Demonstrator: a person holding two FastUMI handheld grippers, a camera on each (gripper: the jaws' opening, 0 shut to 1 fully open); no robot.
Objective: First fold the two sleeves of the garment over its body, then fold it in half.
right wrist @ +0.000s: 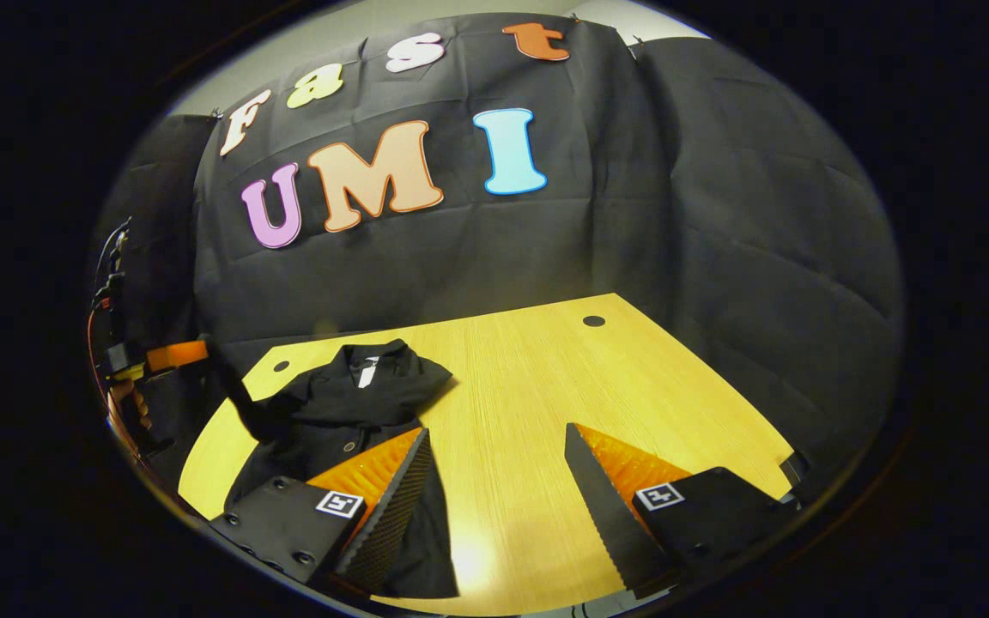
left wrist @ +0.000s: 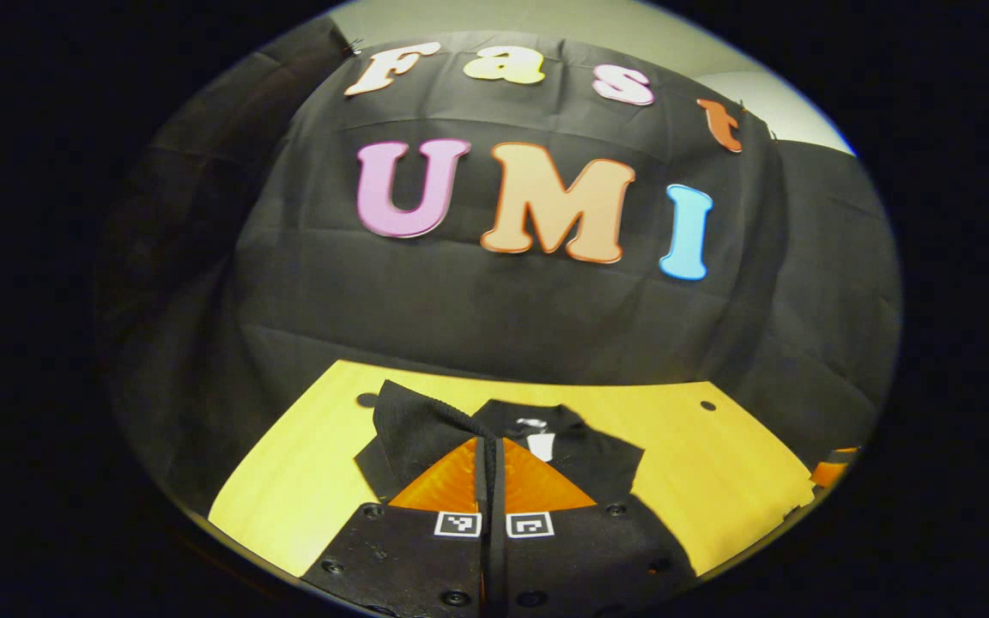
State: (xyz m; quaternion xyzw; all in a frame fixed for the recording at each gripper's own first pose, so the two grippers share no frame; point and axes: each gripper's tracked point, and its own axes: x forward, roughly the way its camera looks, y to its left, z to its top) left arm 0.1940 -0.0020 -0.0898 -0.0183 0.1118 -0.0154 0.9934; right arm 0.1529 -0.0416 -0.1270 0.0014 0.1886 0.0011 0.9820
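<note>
A black garment (left wrist: 503,455) lies on a yellow wooden table (left wrist: 718,463) inside a booth with black cloth walls (left wrist: 503,318).

In the left gripper view, the left gripper (left wrist: 488,463) sits low at the bottom centre, its two fingers pressed together with a thin fold of the black fabric running up between them. A sleeve (left wrist: 409,421) rises from that pinch, lifted up and to the left above the rest of the shirt. The collar (left wrist: 537,425), with a small white label, lies just beyond the fingertips, and the body of the garment spreads to the right of the gripper.

In the right gripper view, the right gripper (right wrist: 499,481) stands with its fingers spread wide apart, gripping nothing, with bare table between them. The garment (right wrist: 348,403) lies to the left of this gripper, its collar toward the far wall. Its lower edge passes under the gripper's left-hand finger (right wrist: 391,506); whether that finger touches the cloth cannot be told. At the far left edge of this view, the left gripper (right wrist: 164,356) and the hand (right wrist: 130,403) holding it appear beside the table, with the raised sleeve (right wrist: 241,403) stretching toward them.
</note>
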